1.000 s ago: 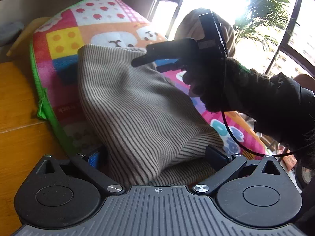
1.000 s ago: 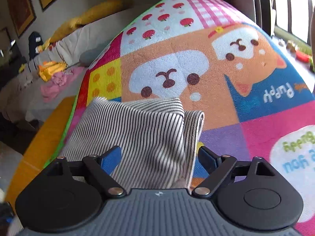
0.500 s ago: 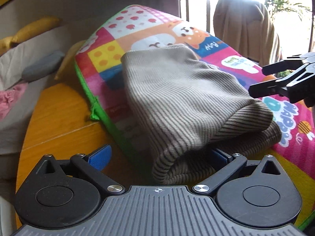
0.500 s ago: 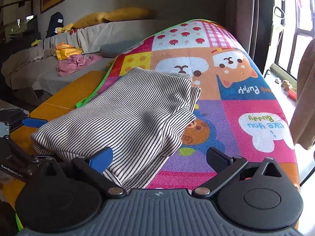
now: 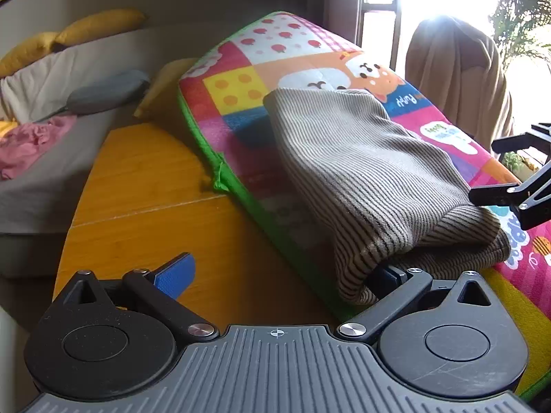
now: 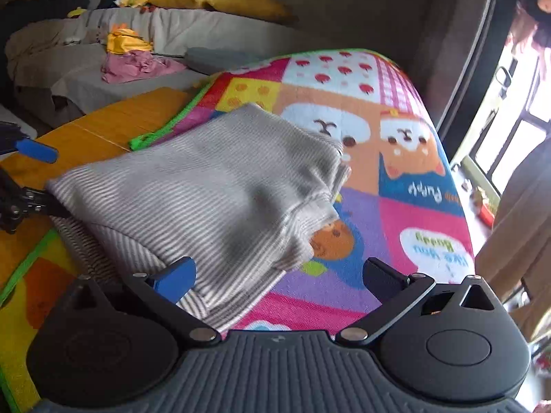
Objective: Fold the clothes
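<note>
Striped garment (image 5: 372, 175): grey-and-cream ribbed knit, folded into a thick bundle, lying on the colourful cartoon play mat (image 5: 237, 86) that covers part of the bench.
Bench (image 5: 137, 213): orange wood, bare on the side left of the mat.
Left tool (image 5: 282, 275): spread wide, nothing clamped; one finger is tucked under the bundle's near corner.
Right tool (image 6: 279, 272): just finished opening, fully released, the bundle's near edge lies loose between the fingers.
Background: sofa (image 6: 103, 79) with pink and yellow clothes.

Quantities: one striped garment (image 5: 372, 172), folded; one patchwork play mat (image 5: 241, 82); one wooden table (image 5: 144, 213); two yellow cushions (image 5: 100, 25); one grey pillow (image 5: 103, 94); two grippers (image 6: 279, 275).
</note>
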